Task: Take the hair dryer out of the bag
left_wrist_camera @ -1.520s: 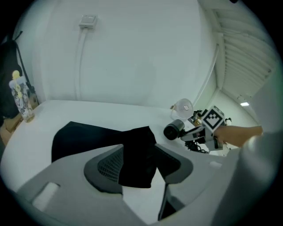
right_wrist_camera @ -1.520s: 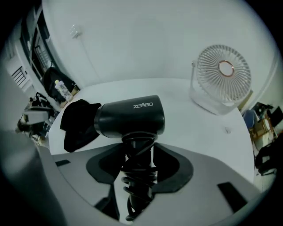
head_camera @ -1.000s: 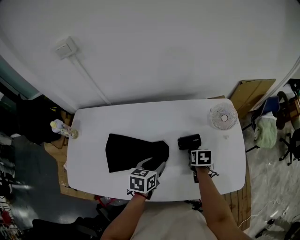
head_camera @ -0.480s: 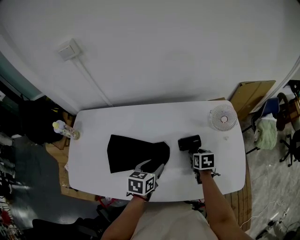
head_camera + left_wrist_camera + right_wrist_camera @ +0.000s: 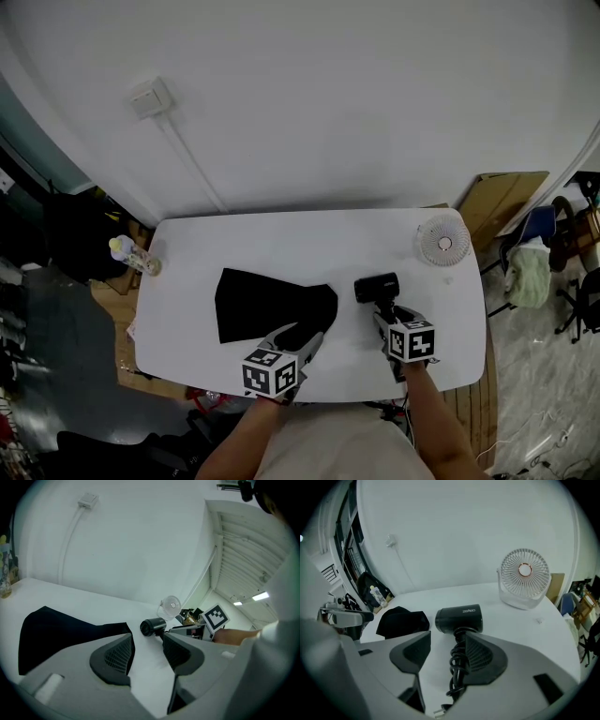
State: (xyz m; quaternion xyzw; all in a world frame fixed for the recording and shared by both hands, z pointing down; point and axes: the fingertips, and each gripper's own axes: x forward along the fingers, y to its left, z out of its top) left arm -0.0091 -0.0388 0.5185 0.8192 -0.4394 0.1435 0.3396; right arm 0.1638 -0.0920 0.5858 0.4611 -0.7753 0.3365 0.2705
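Head view: overhead, far, whole counter (image 5: 281,244).
Gripper views: low over counter, close, along own fingers (image 5: 112,658).
Shared: hair dryer (image 5: 377,286), all views.

Likely a plain workroom or lab corner: a white round-cornered table (image 5: 281,246) stands against a bare white wall (image 5: 356,103). A white wall box with surface conduit (image 5: 150,96) sits at ten o'clock, flattened brown cardboard (image 5: 502,192) at three, and dark piled gear (image 5: 75,234) at nine.

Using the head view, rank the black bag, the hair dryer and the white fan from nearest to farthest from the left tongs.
1. The black bag: just ahead of the left tongs, slightly to the left.
2. The hair dryer: to the right of the bag.
3. The white fan: at the far right, beyond the dryer.
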